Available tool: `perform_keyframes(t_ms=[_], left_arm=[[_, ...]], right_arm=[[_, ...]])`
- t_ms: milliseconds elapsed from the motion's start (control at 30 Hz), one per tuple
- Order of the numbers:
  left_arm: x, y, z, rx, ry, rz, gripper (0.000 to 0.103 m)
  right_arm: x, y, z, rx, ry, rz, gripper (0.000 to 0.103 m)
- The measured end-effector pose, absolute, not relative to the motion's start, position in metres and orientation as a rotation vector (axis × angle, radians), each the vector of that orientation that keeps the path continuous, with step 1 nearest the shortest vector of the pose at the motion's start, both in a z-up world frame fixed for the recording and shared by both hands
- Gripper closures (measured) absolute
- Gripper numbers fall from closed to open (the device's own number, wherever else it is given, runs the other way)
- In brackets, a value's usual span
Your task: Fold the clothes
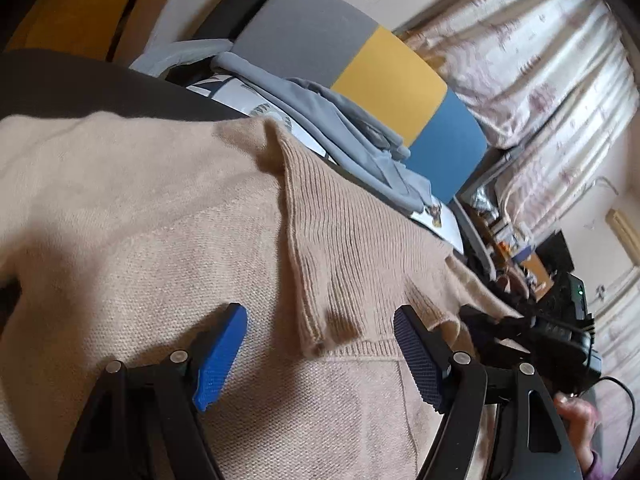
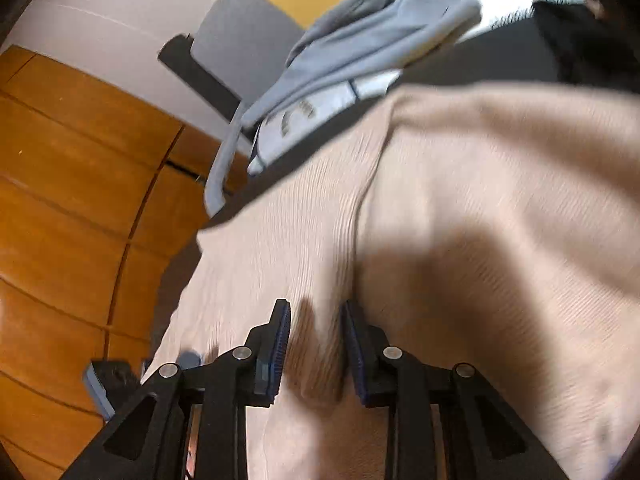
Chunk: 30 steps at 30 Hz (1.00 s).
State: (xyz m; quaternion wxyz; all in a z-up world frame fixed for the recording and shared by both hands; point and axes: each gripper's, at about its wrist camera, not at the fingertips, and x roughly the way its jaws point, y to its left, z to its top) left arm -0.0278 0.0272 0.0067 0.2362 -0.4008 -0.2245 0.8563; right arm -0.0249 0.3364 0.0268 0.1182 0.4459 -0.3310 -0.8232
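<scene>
A beige knit sweater (image 1: 168, 216) is spread over a dark surface (image 1: 80, 84), and most of both views is filled by it. The left gripper (image 1: 320, 356) is held just above the knit with its blue pads (image 1: 220, 360) wide apart, nothing pinched between them; a ribbed cuff (image 1: 320, 280) is seen lying folded across the body right ahead of it. The right gripper (image 2: 316, 356) is clamped on a raised fold of the sweater (image 2: 480, 200), the fabric bunched up between its pads (image 2: 280, 344). Behind the sweater, a grey-blue garment (image 1: 344, 128) is piled on something white. Wooden flooring (image 2: 72, 200) is seen off to the side.
</scene>
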Motion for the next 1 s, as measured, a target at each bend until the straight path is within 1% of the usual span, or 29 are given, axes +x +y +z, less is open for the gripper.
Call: perform_keyframes(t_ms=[33, 133, 200, 233, 333, 367, 400, 433, 500, 567, 600, 667, 767, 833, 900, 967, 1000], left_arm=[[-0.029, 0.026, 0.006, -1.101, -0.6, 2.337, 0.026], [-0.031, 0.02, 0.004, -1.092, -0.622, 2.304, 0.026], [-0.031, 0.019, 0.003, -1.085, -0.636, 2.297, 0.026], [-0.03, 0.021, 0.003, -1.089, -0.621, 2.304, 0.025], [-0.029, 0.023, 0.007, -1.11, -0.593, 2.326, 0.025], [-0.028, 0.022, 0.009, -1.123, -0.603, 2.344, 0.025], [-0.027, 0.021, 0.011, -1.135, -0.613, 2.362, 0.025], [-0.027, 0.02, 0.014, -1.145, -0.627, 2.38, 0.024], [-0.027, 0.016, 0.017, -1.157, -0.669, 2.413, 0.022], [-0.031, 0.016, 0.016, -1.189, -0.661, 2.431, 0.022], [-0.033, 0.018, 0.014, -1.208, -0.64, 2.436, 0.022], [-0.033, 0.025, 0.011, -1.216, -0.537, 2.463, 0.022], [-0.025, 0.036, 0.008, -1.207, -0.326, 2.509, 0.022], [-0.02, 0.035, 0.011, -1.209, -0.229, 2.524, 0.022], [-0.015, 0.018, 0.014, -1.201, -0.24, 2.56, 0.022], [-0.014, -0.008, 0.015, -1.215, -0.312, 2.591, 0.022], [-0.014, -0.029, 0.016, -1.227, -0.389, 2.605, 0.022]], right_arm=[[-0.023, 0.335, 0.026, 1.315, -0.915, -2.441, 0.099], [-0.017, 0.346, 0.027, 1.299, -0.894, -2.538, 0.1], [-0.015, 0.349, 0.023, 1.288, -0.913, -2.538, 0.1], [-0.015, 0.349, 0.023, 1.284, -0.905, -2.531, 0.099], [-0.007, 0.344, 0.038, 1.311, -0.822, -2.6, 0.088], [0.001, 0.343, 0.048, 1.311, -0.785, -2.684, 0.081], [0.008, 0.341, 0.057, 1.282, -0.761, -2.742, 0.079], [0.014, 0.338, 0.067, 1.218, -0.738, -2.774, 0.078], [0.018, 0.321, 0.083, 1.108, -0.631, -2.77, 0.078], [0.012, 0.293, 0.086, 1.101, -0.48, -2.717, 0.078], [0.01, 0.281, 0.085, 1.117, -0.417, -2.694, 0.078], [0.0, 0.261, 0.072, 1.176, -0.332, -2.668, 0.078], [-0.006, 0.254, 0.044, 1.303, -0.291, -2.647, 0.08], [-0.002, 0.254, 0.038, 1.256, -0.277, -2.668, 0.08], [0.006, 0.26, 0.037, 1.228, -0.296, -2.669, 0.08], [0.011, 0.26, 0.037, 1.213, -0.297, -2.675, 0.08], [0.014, 0.26, 0.038, 1.21, -0.29, -2.68, 0.08]])
